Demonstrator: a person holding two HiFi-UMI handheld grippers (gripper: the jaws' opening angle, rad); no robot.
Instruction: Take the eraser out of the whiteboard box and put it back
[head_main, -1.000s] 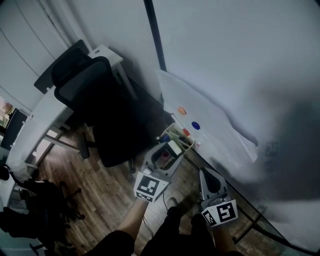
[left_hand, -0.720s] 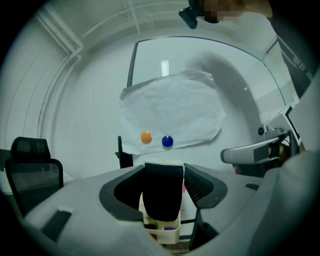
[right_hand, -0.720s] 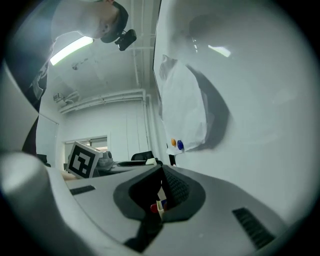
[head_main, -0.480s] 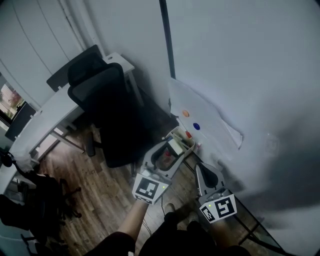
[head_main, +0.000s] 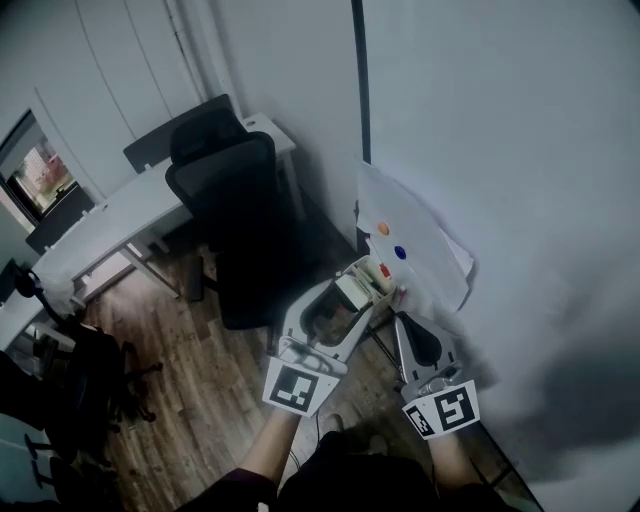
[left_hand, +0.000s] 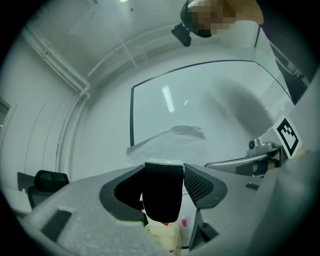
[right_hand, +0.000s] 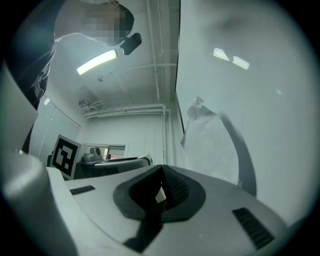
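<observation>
A black felt eraser with a white plastic back (left_hand: 162, 192) is gripped between the jaws of the left gripper (left_hand: 165, 176), which are closed firmly onto its two sides. In the left gripper view it is held upright just above the pale, open-topped whiteboard box (left_hand: 163, 239). In the head view the box (head_main: 365, 265) is seen fixed low on the whiteboard, with the eraser (head_main: 351, 291) at its near-left edge. The taking-out half of the task is judged to be done or nearly so, since the eraser appears to be lifted clear of the box; the putting-back remains, with lowering into the box and release of the jaws to follow. Whether the eraser's lower end is touching the box rim cannot be told. The right gripper (right_hand: 161, 187) is held to the right of the box with its jaws brought together and nothing gripped; only a pale sliver of background shows through the slit between them. The inside of the box is largely hidden by the eraser and the left gripper, so only a red item and a pink-tipped marker can be made out. A crumpled white sheet (head_main: 415, 235) carrying an orange and a blue round magnet is seen on the board beyond. The head view is dim and soft, so finer detail is lost.
</observation>
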